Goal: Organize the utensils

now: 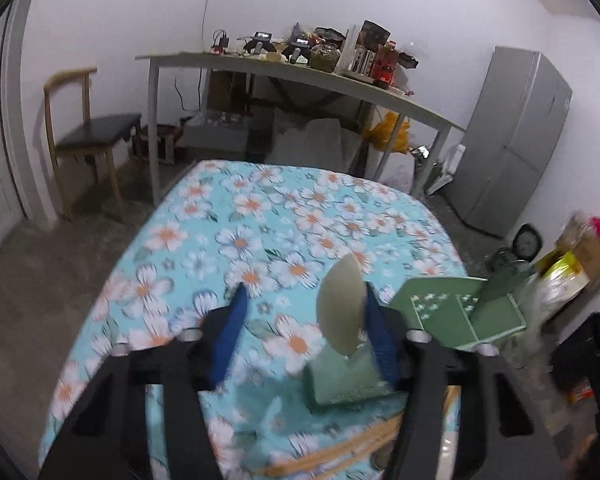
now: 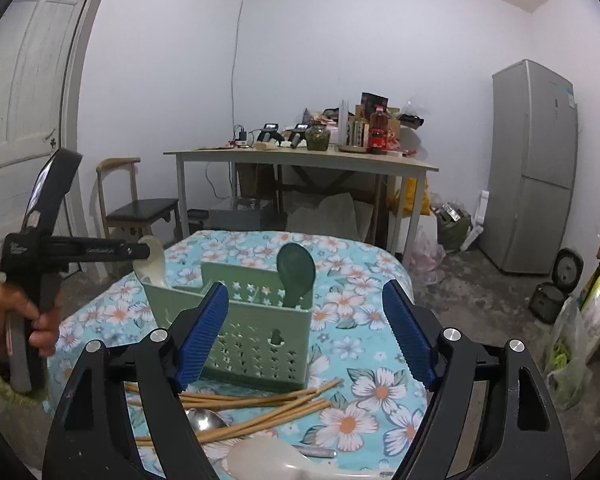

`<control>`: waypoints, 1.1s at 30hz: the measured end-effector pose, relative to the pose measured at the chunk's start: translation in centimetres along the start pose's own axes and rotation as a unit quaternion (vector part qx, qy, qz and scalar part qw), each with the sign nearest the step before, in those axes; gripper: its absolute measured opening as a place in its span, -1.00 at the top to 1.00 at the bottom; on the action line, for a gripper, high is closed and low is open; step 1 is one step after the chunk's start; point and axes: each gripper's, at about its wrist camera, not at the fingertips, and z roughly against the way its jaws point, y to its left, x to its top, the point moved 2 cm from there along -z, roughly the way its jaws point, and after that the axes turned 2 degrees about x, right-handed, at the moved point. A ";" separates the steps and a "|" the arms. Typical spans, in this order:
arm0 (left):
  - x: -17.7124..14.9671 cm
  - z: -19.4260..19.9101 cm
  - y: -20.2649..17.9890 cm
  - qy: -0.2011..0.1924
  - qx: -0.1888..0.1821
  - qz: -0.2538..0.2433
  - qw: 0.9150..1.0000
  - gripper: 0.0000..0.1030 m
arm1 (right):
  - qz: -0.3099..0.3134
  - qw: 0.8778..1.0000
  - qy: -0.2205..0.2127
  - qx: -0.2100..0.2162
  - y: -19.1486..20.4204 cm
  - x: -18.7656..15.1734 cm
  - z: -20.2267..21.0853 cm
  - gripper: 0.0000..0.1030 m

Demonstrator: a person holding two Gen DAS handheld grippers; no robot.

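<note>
Our left tongs (image 1: 304, 304), spread, have the light, slick cream spoon (image 1: 342, 306) by one pad; our right tongs (image 2: 306, 320) gape before the basket (image 2: 240, 320).

Green perforated caddy (image 2: 256, 332) upright on the floral table (image 2: 372, 344). Dark green spoon (image 2: 296, 276) standing bowl-up in its right compartment; cream spoon (image 2: 152, 264) bowl-up at its left end. Bamboo chopsticks (image 2: 260, 404) scattered in front, beside a metal spoon (image 2: 206, 420) and a white spoon (image 2: 268, 460), all lying flat.
</note>
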 end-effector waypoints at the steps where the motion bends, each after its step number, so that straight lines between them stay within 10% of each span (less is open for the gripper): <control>1: 0.1 -0.1 -0.2 -0.004 0.009 -0.012 1.000 0.43 | -0.001 1.000 0.001 0.000 -0.2 0.0 -0.1 -0.47; 3: 0.4 -0.1 -1.0 -0.015 0.026 -0.051 0.998 0.84 | -0.007 1.000 0.003 0.000 -0.7 -0.2 -0.5 -0.47; 15: -1.0 0.0 -5.7 -0.065 0.083 -0.276 0.956 0.90 | -0.040 0.999 0.015 0.008 -2.4 -1.9 -2.0 -0.47; 19: -1.1 -0.3 -5.6 -0.050 0.072 -0.260 0.961 0.72 | -0.043 0.999 0.017 0.006 -2.7 -2.1 -2.0 -0.47; 24: 0.2 2.0 -4.0 -0.071 0.038 -0.190 0.978 -0.17 | -0.049 0.999 0.018 0.005 -3.1 -2.1 -1.7 -0.48; 33: -0.7 5.4 -0.3 -0.054 -0.022 -0.064 0.996 -0.44 | -0.062 0.997 0.044 0.006 -3.2 -2.4 -1.1 -0.70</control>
